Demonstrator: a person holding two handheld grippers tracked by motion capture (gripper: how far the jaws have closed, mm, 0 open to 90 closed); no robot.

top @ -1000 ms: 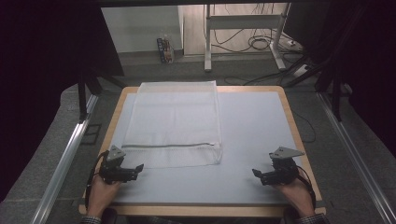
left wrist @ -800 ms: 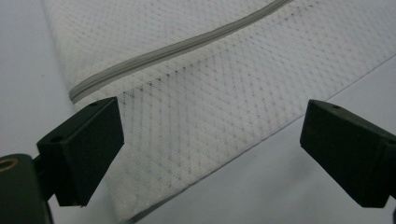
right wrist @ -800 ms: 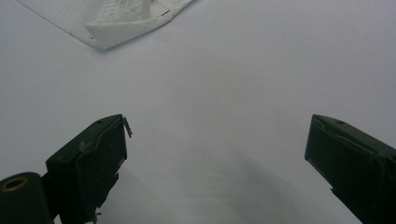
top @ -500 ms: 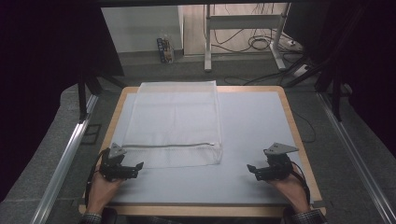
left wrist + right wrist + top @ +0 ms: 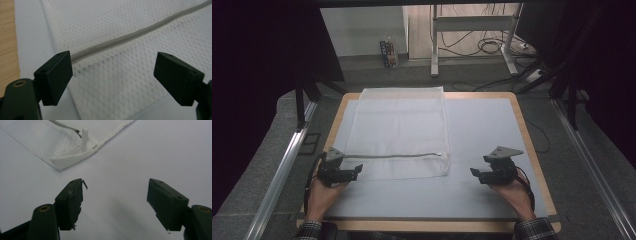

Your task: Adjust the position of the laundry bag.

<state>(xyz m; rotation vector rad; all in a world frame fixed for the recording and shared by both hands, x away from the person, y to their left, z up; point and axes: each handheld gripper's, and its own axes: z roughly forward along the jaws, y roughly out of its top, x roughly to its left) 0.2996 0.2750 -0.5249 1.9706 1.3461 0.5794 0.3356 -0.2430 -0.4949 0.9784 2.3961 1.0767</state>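
No text, label, brand, number or sign could be read anywhere, neither on the mesh bag (image 5: 399, 130) nor on the counter (image 5: 482, 130).

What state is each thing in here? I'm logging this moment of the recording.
Mesh bag: lying flat on the mat, unheld.
Zipper: closed along the near end, pull at its right end.
Left gripper: open, jaws just closing a little, over the bag's left corner, not pressing it.
Right gripper: open, jaws just closing, nothing between them, short of the bag.
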